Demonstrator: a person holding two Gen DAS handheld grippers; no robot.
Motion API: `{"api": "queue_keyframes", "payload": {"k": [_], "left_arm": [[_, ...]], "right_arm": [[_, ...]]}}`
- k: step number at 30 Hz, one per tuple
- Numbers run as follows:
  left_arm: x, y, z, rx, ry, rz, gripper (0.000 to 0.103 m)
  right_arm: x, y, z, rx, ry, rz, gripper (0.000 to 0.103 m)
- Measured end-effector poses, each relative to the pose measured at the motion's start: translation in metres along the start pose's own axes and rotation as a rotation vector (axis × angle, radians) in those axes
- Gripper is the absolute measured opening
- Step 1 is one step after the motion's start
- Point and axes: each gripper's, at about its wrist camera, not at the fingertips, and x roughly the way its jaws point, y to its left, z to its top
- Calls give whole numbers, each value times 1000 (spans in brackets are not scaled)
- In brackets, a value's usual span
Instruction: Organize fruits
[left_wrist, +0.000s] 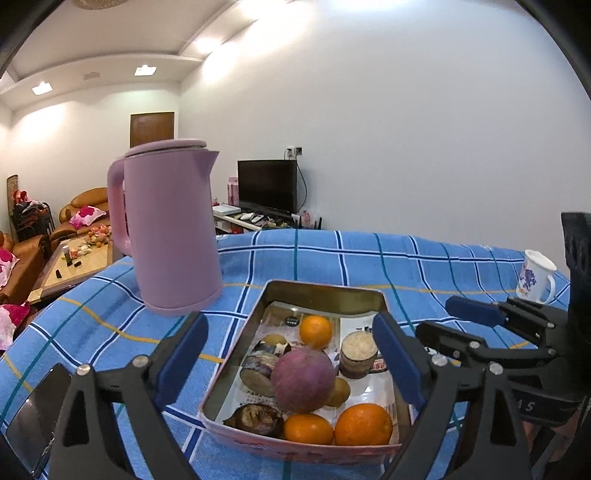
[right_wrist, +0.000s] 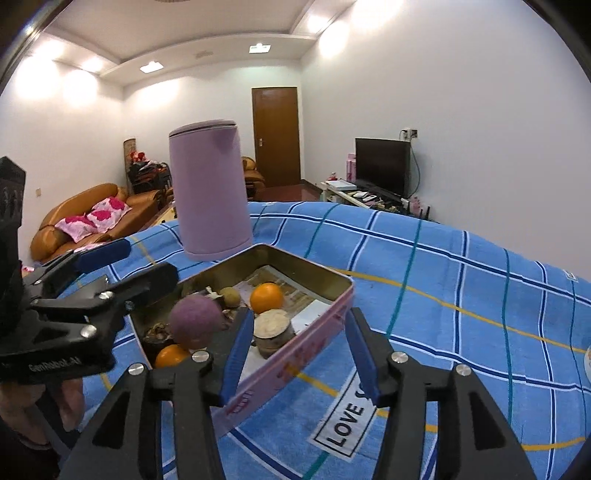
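The tin (left_wrist: 325, 291) sat on the tabletop (left_wrist: 424, 258) under a blue checked cloth, just in front of the pink kettle (left_wrist: 170, 229). In it lay the fruit: a purple round one (left_wrist: 303, 380) in the middle, resting partly on its neighbours, three oranges (left_wrist: 364, 424), one at the far end and two at the near wall, a small brown kiwi-like fruit (left_wrist: 338, 391) and a dark wrinkled piece (left_wrist: 255, 415). A short jar-like thing (left_wrist: 358, 354) stood by the right wall.

The oranges would likely be firm and fairly heavy, with a slightly slick skin; best taken across the widest part. The purple one looked matte, so it should grip well, but perched as it was it might roll. The wrinkled piece seemed soft and easily crushed.

The left gripper (left_wrist: 291, 365) hovered low over the near end of the tin, pointing along it, jaws spread wide and empty, framing the purple fruit. The right gripper (right_wrist: 299, 354) came from the tin's right side, jaws also spread and empty, straddling the wall near the jar. A mug (left_wrist: 535, 277) stood well apart at the far right.
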Motion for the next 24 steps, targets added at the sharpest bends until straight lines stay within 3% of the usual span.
{"api": "queue_keyframes", "payload": {"k": [7,11,24], "left_arm": [[-2,-1,-4,-1,-14,27,98],[-1,-2,-5,-2,-8,28,98],[1,-6,-8,5,5,23,99]], "right_arm": [[-15,-11,2,31,-90,-75,54],[-20,-15,1,56,-118,-81,68],[-20,-15,0,55,-121,-68,68]]}}
